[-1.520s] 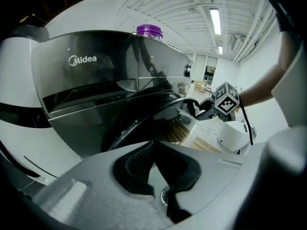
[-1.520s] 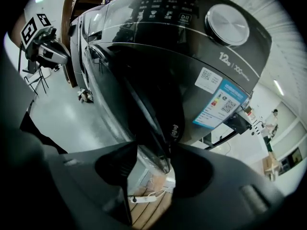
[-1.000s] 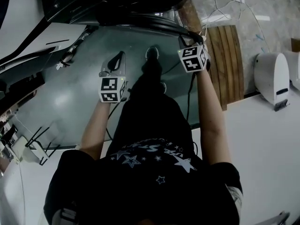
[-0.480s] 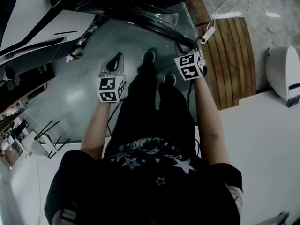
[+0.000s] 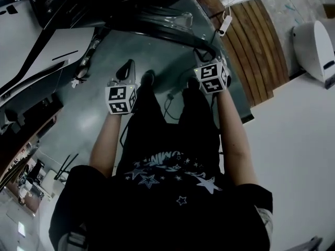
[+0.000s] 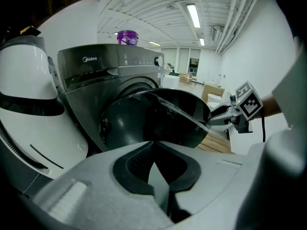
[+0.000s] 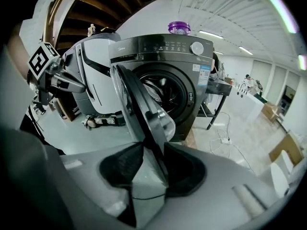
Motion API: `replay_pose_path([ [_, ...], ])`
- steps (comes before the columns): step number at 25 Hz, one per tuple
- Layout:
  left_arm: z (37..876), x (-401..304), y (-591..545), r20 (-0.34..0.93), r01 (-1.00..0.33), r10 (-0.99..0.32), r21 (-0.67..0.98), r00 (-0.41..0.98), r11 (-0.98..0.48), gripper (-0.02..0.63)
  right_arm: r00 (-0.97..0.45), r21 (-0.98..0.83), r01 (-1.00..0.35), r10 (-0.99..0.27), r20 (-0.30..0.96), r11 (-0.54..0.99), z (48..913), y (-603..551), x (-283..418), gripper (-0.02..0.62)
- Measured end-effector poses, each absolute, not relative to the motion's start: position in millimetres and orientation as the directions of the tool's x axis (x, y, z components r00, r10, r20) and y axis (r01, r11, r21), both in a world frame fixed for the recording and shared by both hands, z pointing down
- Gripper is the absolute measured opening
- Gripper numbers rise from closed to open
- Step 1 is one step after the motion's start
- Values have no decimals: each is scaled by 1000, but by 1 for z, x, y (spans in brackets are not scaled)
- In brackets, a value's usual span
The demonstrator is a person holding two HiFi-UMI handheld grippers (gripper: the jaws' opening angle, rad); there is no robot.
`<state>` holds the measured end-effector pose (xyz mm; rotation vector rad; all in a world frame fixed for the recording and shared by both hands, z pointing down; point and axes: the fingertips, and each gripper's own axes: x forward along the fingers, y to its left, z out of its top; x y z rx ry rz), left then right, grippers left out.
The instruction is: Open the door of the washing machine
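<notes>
Since a second ago: the right gripper has drawn back toward the person, and the door has swung further out from the washing machine with it.

- Door: stands well open. It is hinged on the left of the machine's front as the right gripper view shows it, and the drum mouth is exposed behind it.
- Right jaws: they have just been easing apart a little. The door's free rim sits between them with a pad against each face, so the hold is light. Judged reason: a loose grip lets the rim pivot in the jaws as the door follows its arc.
- Left gripper: jaws together, nothing between them. It is held to the left of the door, near but apart. Judged spare, kept out of the swing path.

Task looks nearly done.
</notes>
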<state>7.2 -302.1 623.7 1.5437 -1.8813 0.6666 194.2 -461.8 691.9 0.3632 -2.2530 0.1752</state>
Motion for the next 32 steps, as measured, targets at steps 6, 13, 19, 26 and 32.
replay_pose_path([
  [6,625,-33,-288,712,-998,-700,-8,-44,55,12,-553,52,-448,-323,768,893,693,-453,201,150],
  [13,637,-67,-242,731,-996,-679,16,71,-87,12,-473,97,-561,-415,777,822,694,-419,208,155],
  [19,656,-73,-220,736,-971,-648,52,195,-233,11,-414,103,-646,-460,785,756,696,-370,210,155],
  [26,658,-76,-219,734,-945,-638,16,233,-327,12,-376,87,-724,-497,782,685,695,-315,211,155],
  [32,669,-64,-212,745,-941,-622,20,240,-339,11,-391,64,-745,-511,765,665,693,-288,208,149],
])
